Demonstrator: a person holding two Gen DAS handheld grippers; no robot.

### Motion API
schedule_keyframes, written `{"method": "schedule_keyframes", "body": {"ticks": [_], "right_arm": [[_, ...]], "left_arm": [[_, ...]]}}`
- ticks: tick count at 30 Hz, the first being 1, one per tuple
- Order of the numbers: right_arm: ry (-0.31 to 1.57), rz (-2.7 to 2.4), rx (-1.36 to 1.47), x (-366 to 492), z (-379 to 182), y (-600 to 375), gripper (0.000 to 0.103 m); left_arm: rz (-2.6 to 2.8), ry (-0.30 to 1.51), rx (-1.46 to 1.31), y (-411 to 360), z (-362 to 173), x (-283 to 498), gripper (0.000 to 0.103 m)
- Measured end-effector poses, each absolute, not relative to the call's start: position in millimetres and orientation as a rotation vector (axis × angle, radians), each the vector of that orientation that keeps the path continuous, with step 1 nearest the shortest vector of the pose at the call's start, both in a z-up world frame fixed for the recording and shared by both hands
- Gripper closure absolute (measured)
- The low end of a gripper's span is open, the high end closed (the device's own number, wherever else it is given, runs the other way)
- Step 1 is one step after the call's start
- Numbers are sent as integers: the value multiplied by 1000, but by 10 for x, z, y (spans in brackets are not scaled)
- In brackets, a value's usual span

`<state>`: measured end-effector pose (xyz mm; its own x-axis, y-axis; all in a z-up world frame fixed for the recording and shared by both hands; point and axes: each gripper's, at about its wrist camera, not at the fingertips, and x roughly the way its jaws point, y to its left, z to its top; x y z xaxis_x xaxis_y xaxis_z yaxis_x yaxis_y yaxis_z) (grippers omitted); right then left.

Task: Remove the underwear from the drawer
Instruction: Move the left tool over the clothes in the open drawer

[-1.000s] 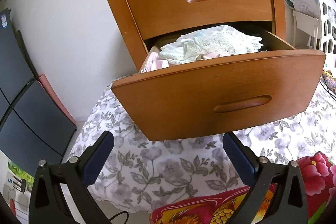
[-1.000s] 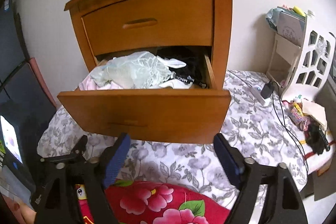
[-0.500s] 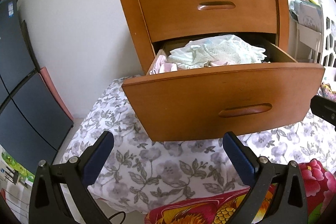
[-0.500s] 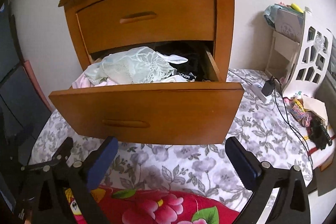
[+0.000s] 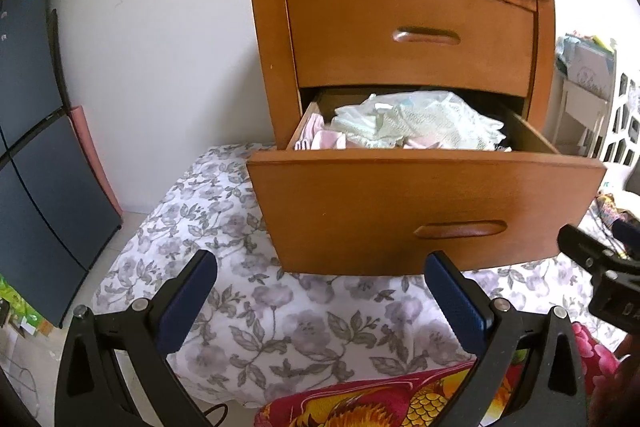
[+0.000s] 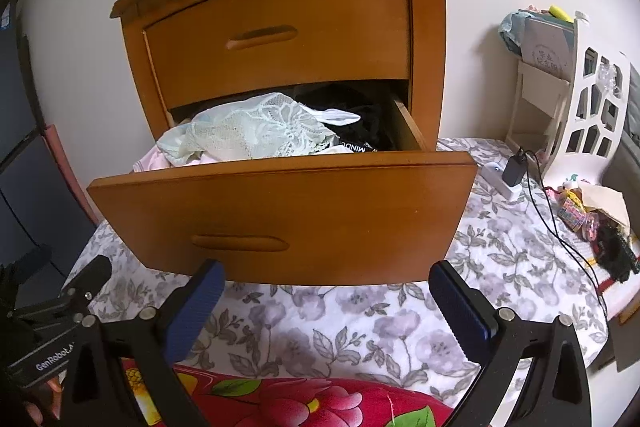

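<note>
Covering bed: floral sheet (image 6: 360,323) (grey-on-white), nightstand (image 6: 280,27) against white wall (image 5: 160,27); both tools gaping, empty.

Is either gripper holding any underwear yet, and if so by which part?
Nothing is held. The left gripper and right gripper both have open, bare jaws, in front of the drawer; the underwear lies inside.

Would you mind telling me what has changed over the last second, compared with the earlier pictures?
The left claw has drawn back from the nightstand, which looks smaller, and the right claw now shows at the edge of the left view. The right claw has shifted only slightly. Nothing was gripped or released: both claws stay open and empty, the lower drawer stays pulled out, and the pale green lace underwear lies untouched on top.
</note>
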<state>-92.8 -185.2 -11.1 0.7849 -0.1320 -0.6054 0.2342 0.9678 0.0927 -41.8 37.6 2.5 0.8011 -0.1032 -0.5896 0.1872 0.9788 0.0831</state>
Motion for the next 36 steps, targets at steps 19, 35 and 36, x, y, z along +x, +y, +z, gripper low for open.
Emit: {"method": "schedule_keyframes", "body": {"ticks": [19, 35, 36], "right_arm": [[602, -220, 211, -1041, -67, -1918, 0], [636, -314, 159, -1073, 97, -2095, 0], [641, -317, 163, -1069, 90, -2111, 0]], "left_arm": [[-195, 701, 63, 601, 1152, -391, 0], [-321, 754, 13, 591, 1636, -469, 0], [-328, 762, 5, 591, 1639, -460, 0]]}}
